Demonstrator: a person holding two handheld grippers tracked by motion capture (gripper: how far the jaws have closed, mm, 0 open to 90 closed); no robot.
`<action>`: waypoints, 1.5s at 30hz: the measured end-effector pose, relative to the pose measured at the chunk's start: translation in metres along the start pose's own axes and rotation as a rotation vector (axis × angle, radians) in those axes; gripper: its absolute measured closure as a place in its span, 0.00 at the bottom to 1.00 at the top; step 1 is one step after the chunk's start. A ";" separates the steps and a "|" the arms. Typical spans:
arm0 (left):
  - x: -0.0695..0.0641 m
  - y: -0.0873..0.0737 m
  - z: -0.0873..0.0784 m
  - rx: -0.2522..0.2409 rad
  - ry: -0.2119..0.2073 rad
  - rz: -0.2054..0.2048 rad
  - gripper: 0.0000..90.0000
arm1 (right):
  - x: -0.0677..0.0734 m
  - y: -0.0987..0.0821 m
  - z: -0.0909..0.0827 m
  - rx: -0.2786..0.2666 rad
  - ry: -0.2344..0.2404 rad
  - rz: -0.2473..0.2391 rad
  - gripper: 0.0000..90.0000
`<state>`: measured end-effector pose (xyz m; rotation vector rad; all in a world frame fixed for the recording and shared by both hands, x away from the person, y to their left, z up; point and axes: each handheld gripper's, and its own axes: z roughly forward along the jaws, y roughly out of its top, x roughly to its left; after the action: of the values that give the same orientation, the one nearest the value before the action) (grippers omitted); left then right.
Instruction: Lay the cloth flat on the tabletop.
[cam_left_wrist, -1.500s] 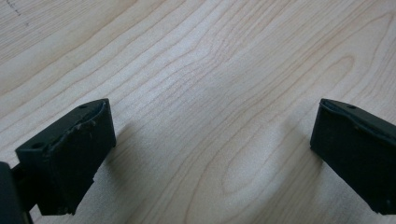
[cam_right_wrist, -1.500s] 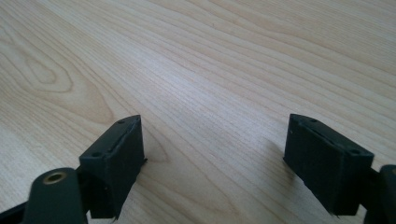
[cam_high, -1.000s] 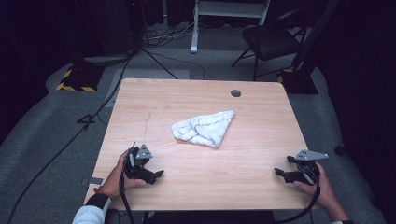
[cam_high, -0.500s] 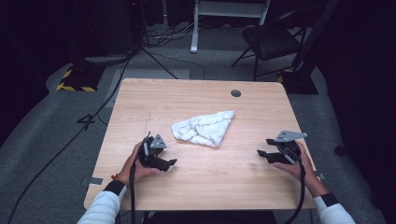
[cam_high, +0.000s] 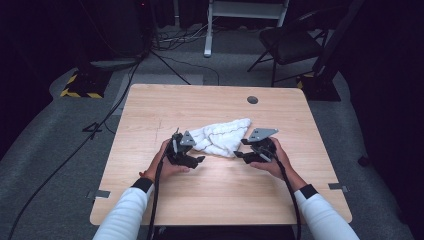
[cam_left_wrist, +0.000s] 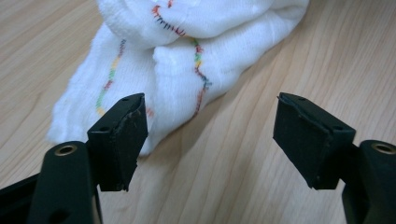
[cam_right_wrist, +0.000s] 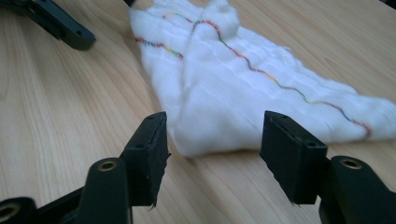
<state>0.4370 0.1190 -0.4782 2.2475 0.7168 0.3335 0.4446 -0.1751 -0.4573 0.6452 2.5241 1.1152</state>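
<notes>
A crumpled white towel (cam_high: 220, 136) with coloured stitching lies in the middle of the wooden table (cam_high: 210, 200). My left gripper (cam_high: 198, 156) sits at the towel's front left corner, jaws pointing right. In the left gripper view it (cam_left_wrist: 211, 105) is open, and the towel (cam_left_wrist: 187, 56) lies just ahead of its left jaw. My right gripper (cam_high: 241, 148) is at the towel's front right, pointing left. It (cam_right_wrist: 215, 120) is open, with a towel (cam_right_wrist: 243, 88) corner just beyond the gap. Both pairs of jaws have just been closing a little, pressing on nothing.
A round cable hole (cam_high: 252, 99) sits near the table's far edge. Beyond the table stand a black chair (cam_high: 292, 45), a white frame (cam_high: 207, 30) and a yellow-striped base (cam_high: 80, 85), with cables on the floor. The left gripper's jaw (cam_right_wrist: 60, 23) shows across the towel.
Both hands have moved from the table's front corners inward and forward, until the grippers flank the towel's near edge. The towel has not moved.
</notes>
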 end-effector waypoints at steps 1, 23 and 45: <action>0.001 0.002 0.002 -0.009 0.014 0.008 0.34 | 0.003 0.004 0.006 0.000 -0.003 -0.008 0.47; 0.002 -0.001 -0.001 0.031 -0.100 0.076 0.94 | -0.014 -0.017 -0.013 0.029 -0.039 0.053 0.90; -0.062 -0.016 -0.013 0.109 -0.162 0.186 0.91 | 0.008 -0.038 -0.049 0.000 -0.035 0.030 0.60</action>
<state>0.3749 0.0990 -0.4817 2.4184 0.4521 0.2015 0.4056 -0.2244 -0.4546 0.6981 2.4927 1.1047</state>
